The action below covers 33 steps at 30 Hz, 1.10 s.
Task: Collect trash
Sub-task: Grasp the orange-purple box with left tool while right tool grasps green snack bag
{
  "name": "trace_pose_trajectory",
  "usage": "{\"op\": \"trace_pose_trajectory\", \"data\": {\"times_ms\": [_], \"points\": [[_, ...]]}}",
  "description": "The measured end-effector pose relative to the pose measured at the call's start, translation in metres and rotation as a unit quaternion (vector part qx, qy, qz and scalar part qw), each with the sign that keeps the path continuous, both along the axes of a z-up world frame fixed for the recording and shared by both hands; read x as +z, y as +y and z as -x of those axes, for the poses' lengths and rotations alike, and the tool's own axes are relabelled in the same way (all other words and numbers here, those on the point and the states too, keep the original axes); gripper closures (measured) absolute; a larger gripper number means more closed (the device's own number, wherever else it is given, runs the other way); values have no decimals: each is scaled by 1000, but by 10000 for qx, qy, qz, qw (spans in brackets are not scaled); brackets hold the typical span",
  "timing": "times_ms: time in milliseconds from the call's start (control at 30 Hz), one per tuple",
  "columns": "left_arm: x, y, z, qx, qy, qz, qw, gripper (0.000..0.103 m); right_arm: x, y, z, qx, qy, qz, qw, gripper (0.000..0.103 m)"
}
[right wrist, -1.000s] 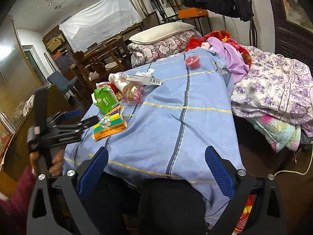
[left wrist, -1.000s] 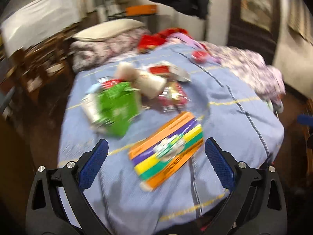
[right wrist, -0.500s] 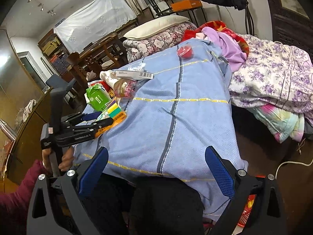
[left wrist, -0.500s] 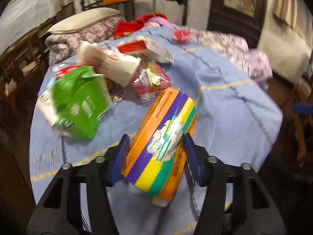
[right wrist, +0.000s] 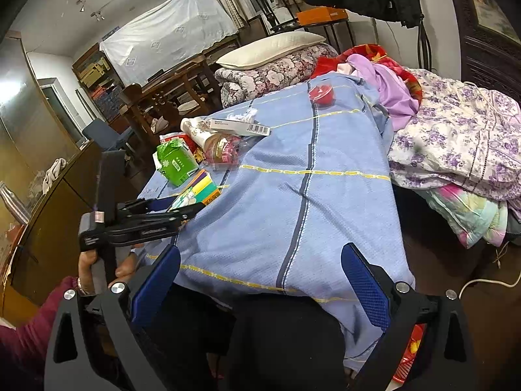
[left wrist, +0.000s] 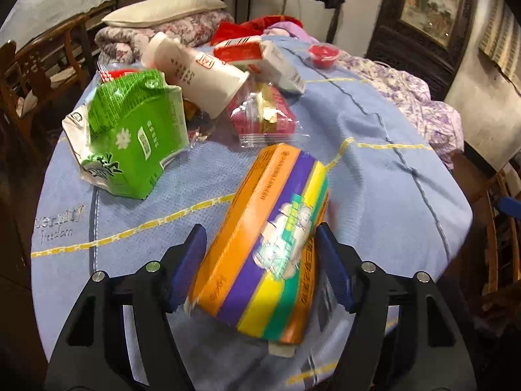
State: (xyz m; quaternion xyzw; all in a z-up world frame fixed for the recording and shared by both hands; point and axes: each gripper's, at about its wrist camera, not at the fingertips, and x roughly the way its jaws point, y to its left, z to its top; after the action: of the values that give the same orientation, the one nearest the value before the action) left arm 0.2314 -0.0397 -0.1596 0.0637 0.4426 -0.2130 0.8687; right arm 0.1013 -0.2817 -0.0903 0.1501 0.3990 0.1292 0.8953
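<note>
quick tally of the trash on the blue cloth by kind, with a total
Flat boxes: 2, striped box, red-white box
Soft packs: 2, green pack, clear snack bag
Cups: 2, white cup, red cup
Total: 6, counting only what shows clearly

The striped packet (left wrist: 267,247) shows orange, purple, yellow and green bands. The pack (left wrist: 130,137) beside it is green with a white flower. The cloth (left wrist: 374,176) is light blue, crossed by yellow lines.
</note>
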Motion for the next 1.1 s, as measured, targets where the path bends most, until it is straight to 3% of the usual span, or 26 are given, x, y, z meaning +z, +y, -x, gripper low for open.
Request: {"op": "trace_pose_trajectory", "data": {"times_ms": [33, 133, 300, 367, 500, 667, 867, 1100], "points": [[1, -1, 1, 36, -27, 28, 10000, 45, 0, -1, 0, -18, -4, -3, 10000, 6], [10, 4, 11, 307, -199, 211, 9991, 50, 2, -3, 1, -67, -51, 20, 10000, 6], [40, 37, 38, 820, -438, 970, 9909, 50, 7, 3, -7, 34, -104, 54, 9999, 7], [45, 49, 45, 964, -469, 1076, 9884, 50, 11, 11, -14, 138, -136, 63, 9998, 7], [48, 71, 53, 1185, -409, 1247, 9842, 50, 20, 32, -33, 347, -279, 197, 9988, 8], [46, 95, 63, 1435, -457, 1244, 9807, 50, 23, 54, -70, 634, -122, -194, 9977, 15], [42, 126, 67, 1731, -476, 1427, 9734, 50, 20, 106, -102, 1063, -17, -238, 9940, 16], [37, 163, 64, 1974, -411, 1636, 9657, 50, 17, 168, -152, 1393, -240, 252, 9896, 14]]}}
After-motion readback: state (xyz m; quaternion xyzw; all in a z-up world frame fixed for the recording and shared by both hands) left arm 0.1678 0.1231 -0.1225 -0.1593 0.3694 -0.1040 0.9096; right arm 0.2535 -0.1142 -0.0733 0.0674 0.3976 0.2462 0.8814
